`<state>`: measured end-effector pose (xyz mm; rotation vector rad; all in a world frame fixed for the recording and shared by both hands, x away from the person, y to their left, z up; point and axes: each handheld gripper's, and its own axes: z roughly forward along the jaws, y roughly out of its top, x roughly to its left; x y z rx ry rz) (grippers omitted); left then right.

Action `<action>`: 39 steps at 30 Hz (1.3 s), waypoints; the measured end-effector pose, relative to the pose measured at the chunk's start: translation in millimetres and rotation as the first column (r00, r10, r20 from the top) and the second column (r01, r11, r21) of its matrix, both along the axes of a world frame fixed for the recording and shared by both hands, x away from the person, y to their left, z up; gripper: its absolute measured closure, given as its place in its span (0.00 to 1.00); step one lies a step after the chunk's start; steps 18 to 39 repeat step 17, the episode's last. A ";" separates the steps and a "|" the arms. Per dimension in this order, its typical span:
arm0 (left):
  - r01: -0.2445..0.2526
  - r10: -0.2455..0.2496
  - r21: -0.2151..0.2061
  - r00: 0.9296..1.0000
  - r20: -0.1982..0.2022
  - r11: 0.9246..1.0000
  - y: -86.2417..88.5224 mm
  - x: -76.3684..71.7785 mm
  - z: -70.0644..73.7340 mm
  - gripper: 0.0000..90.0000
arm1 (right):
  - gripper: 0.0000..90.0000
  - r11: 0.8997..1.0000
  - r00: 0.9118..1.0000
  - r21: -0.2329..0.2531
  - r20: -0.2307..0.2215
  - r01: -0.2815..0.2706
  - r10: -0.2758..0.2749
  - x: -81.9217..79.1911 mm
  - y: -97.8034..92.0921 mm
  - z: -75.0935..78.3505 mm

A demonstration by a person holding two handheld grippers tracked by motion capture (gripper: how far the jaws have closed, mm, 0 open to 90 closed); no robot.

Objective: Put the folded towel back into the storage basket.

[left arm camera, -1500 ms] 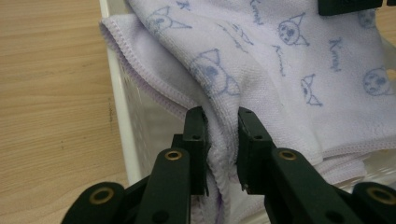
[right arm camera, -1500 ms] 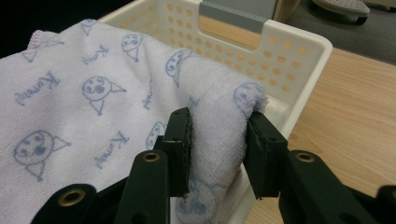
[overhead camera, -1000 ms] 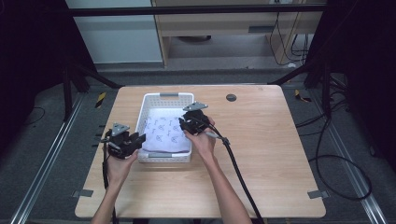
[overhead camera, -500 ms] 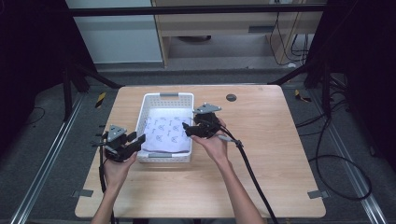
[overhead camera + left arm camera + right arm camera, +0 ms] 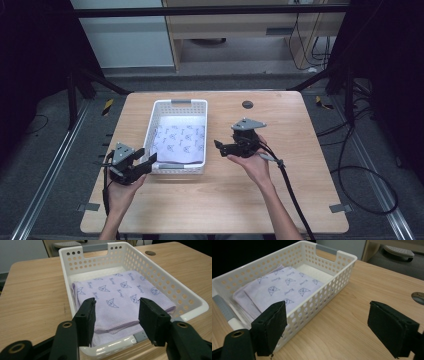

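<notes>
A folded towel (image 5: 120, 300) lies flat in the white basket (image 5: 159, 108). Both tools are released and hold nothing: the left gripper (image 5: 131, 165) at the near rim, the right gripper (image 5: 235, 146) beside it. I'd back both away level. The left gripper view reveals stacked edges.
</notes>
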<state>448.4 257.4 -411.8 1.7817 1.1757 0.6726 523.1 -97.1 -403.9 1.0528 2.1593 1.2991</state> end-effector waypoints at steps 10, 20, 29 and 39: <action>0.019 -0.019 -0.010 1.000 0.015 1.000 1.2 -7.9 -5.6 0.41 | 0.15 1.000 1.000 -0.009 -0.006 0.023 -0.023 -27.5 -46.4 -8.2; 0.038 -0.038 0.015 0.999 0.009 0.999 -2.0 -15.0 -13.2 0.38 | 0.14 0.999 0.999 -0.011 -0.014 0.050 -0.051 -43.6 -75.6 -20.1; 0.038 -0.038 0.015 0.999 0.009 0.999 -2.0 -15.0 -13.2 0.38 | 0.14 0.999 0.999 -0.011 -0.014 0.050 -0.051 -43.6 -75.6 -20.1; 0.038 -0.038 0.015 0.999 0.009 0.999 -2.0 -15.0 -13.2 0.38 | 0.14 0.999 0.999 -0.011 -0.014 0.050 -0.051 -43.6 -75.6 -20.1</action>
